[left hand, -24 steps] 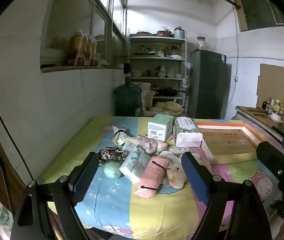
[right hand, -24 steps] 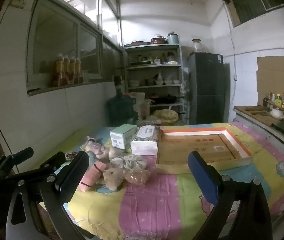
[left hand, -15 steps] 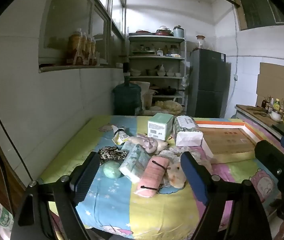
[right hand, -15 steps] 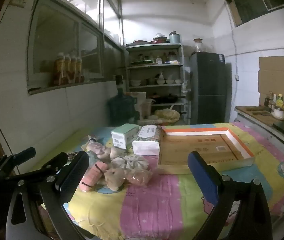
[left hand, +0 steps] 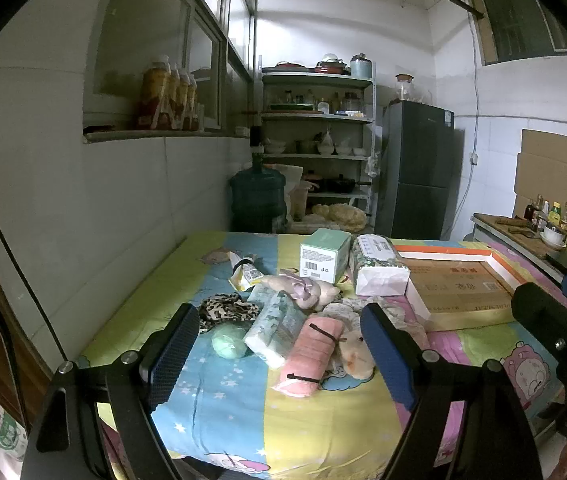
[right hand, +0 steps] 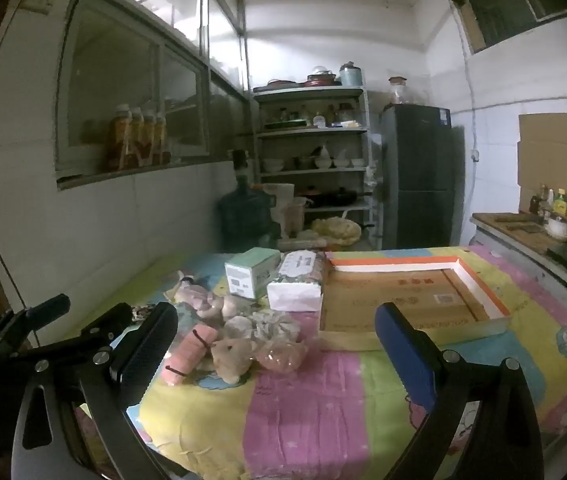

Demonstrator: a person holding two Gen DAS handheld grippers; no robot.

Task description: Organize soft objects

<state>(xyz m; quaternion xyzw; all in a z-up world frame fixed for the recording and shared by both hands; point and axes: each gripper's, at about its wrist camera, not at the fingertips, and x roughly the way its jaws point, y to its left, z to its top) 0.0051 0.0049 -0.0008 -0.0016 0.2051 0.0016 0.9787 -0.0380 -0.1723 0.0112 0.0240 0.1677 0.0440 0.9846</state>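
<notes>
A heap of soft things lies on the table: a rolled pink towel (left hand: 312, 350) (right hand: 189, 350), a pale tissue pack (left hand: 274, 326), a green ball (left hand: 227, 342), a leopard-print cloth (left hand: 227, 310), a beige plush toy (left hand: 353, 354) (right hand: 229, 354), a pink plush (left hand: 303, 288) and a pink mesh pouch (right hand: 281, 354). An empty shallow cardboard tray (left hand: 459, 288) (right hand: 411, 296) lies to their right. My left gripper (left hand: 279, 346) is open and empty, in front of the heap. My right gripper (right hand: 275, 354) is open and empty, near the table's front edge.
A green box (left hand: 323, 254) (right hand: 251, 272) and a white tissue pack (left hand: 379, 270) (right hand: 297, 282) stand behind the heap. The table (right hand: 323, 400) has a colourful cloth. A white wall runs along the left. A water jug (left hand: 257, 200), shelves and a fridge (left hand: 419, 172) stand behind.
Both grippers have moved slightly; the view shifts a little. Nothing on the table has moved and both grippers stay open.
</notes>
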